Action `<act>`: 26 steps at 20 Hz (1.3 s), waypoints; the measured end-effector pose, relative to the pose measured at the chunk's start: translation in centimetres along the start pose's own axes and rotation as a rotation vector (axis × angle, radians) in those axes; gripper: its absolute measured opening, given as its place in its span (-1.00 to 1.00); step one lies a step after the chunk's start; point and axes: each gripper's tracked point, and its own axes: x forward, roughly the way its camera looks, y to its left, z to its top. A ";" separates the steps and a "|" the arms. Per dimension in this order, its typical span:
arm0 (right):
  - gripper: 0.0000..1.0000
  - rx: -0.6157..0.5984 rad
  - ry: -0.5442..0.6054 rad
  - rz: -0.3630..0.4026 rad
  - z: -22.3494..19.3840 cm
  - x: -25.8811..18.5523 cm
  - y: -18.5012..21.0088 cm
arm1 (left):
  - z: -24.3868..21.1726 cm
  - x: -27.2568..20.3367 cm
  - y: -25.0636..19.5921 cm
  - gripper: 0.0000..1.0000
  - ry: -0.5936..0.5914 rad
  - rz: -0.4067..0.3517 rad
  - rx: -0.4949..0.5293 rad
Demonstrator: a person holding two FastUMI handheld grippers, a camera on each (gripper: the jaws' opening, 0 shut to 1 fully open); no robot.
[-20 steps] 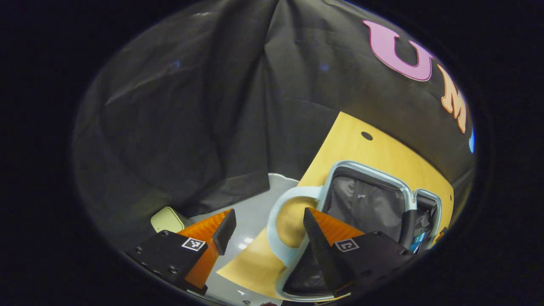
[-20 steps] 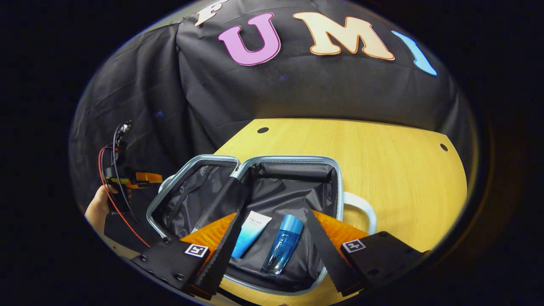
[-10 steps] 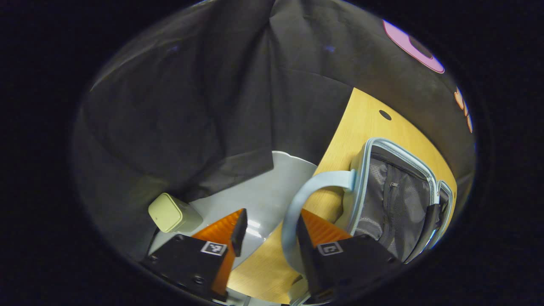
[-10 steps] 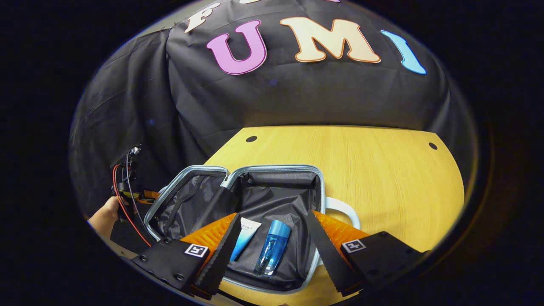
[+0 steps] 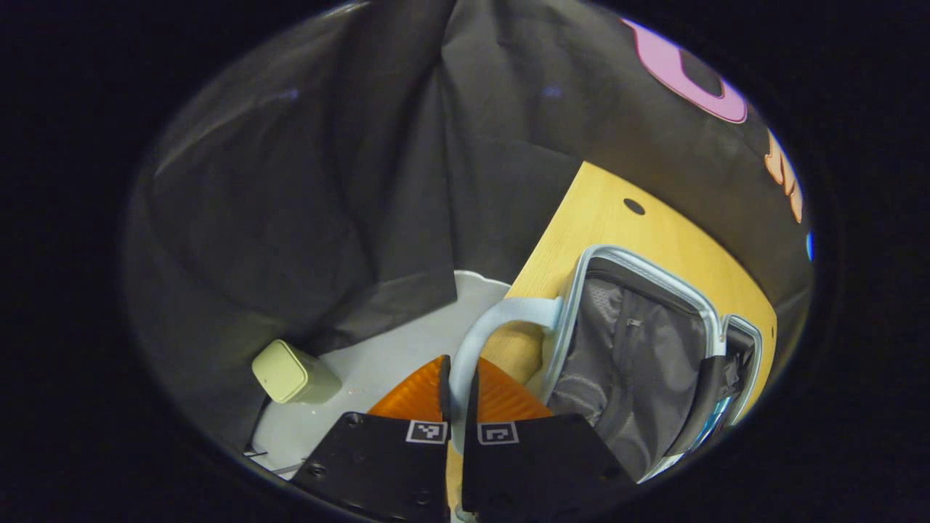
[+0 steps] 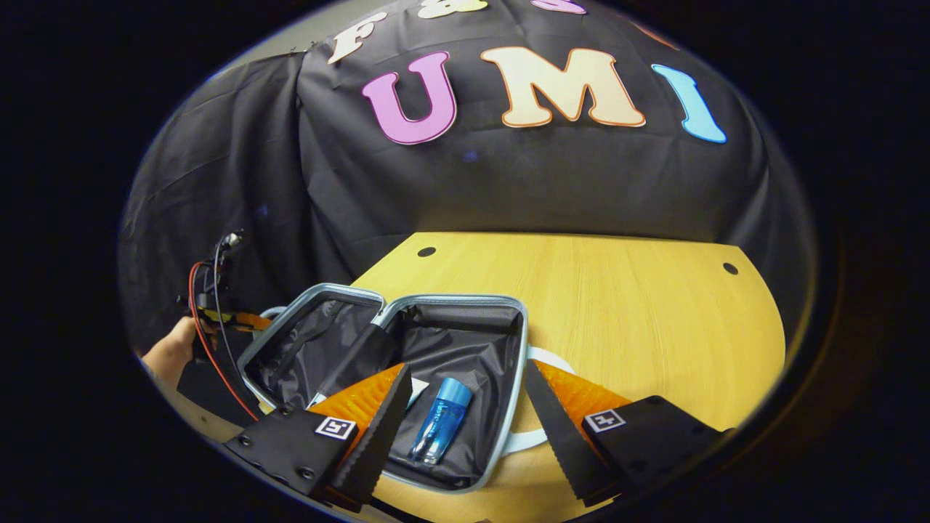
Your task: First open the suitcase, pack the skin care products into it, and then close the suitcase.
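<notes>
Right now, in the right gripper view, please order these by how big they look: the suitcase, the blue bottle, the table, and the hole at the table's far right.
1. Table
2. Suitcase
3. Blue bottle
4. Hole, though being farther from the camera shrinks it.

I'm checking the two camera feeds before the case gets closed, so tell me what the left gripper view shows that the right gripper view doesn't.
The left gripper view has the left tool shut on the suitcase's pale handle, plus a small pale green box on the grey floor beside the table.

The right gripper view has the right tool open above the case, a blue bottle lying in the near half, and a hand at the far left.

Both share the open suitcase with dark lining and the wooden table.
</notes>
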 end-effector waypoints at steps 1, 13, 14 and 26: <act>0.96 -0.005 -0.007 0.014 0.2 -0.3 -0.2 | 1.1 -1.5 -0.1 -0.99 -0.035 0.009 0.016; 0.96 -0.035 -0.060 0.129 2.6 -3.8 -3.0 | 8.3 -16.3 -10.6 -1.00 -0.270 -0.093 0.085; 0.95 -0.035 -0.062 0.129 2.7 -4.0 -3.4 | 8.6 -17.2 -11.8 -0.99 -0.286 -0.104 0.109; 0.95 0.006 -0.084 0.114 2.9 -6.3 -7.8 | 8.0 -23.4 -29.3 -1.00 -0.349 -0.380 0.258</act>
